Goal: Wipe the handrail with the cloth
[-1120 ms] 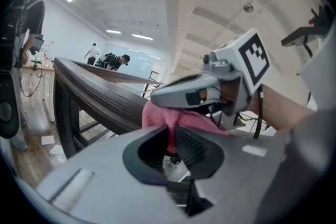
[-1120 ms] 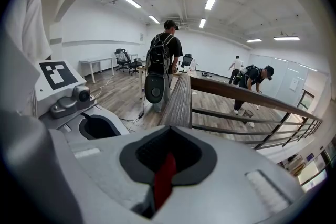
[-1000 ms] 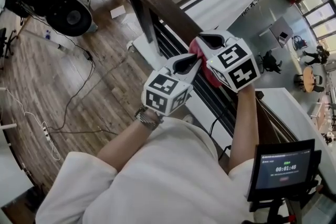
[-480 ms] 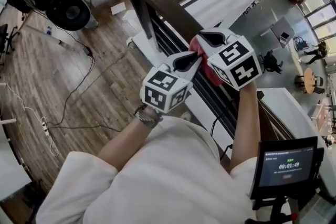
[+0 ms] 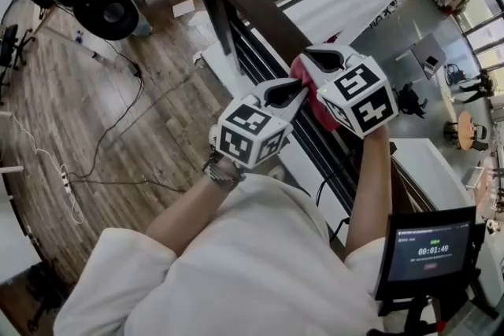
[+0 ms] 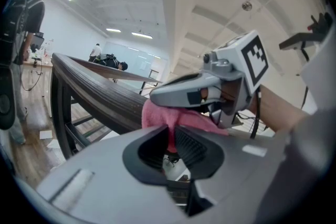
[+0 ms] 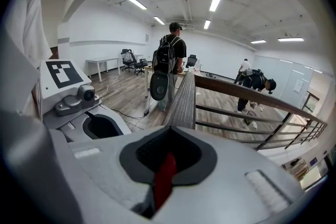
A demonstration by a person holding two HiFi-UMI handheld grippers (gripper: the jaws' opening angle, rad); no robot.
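A dark wooden handrail point(image 5: 252, 4) runs from the upper left down to the lower right. A pink-red cloth point(image 5: 303, 83) lies bunched on top of it, held from both sides. My left gripper point(image 5: 285, 93) comes in from the left, and in the left gripper view its jaws point(image 6: 170, 136) are shut on a fold of the cloth point(image 6: 163, 115). My right gripper point(image 5: 327, 57) sits over the rail from the right side. In the right gripper view it point(image 7: 167, 157) is shut on a red strip of cloth point(image 7: 164, 178), with the handrail point(image 7: 184, 99) stretching ahead.
A tablet point(image 5: 429, 252) showing a timer stands at the lower right. On the wood floor to the left are a round black fan point(image 5: 106, 8) and cables point(image 5: 118, 130). A person with a backpack point(image 7: 170, 55) stands by the rail ahead. Beyond the rail is a drop to a lower floor point(image 5: 409, 43).
Both grippers, still holding the cloth, have slid a short way along the handrail. The view has shifted slightly.
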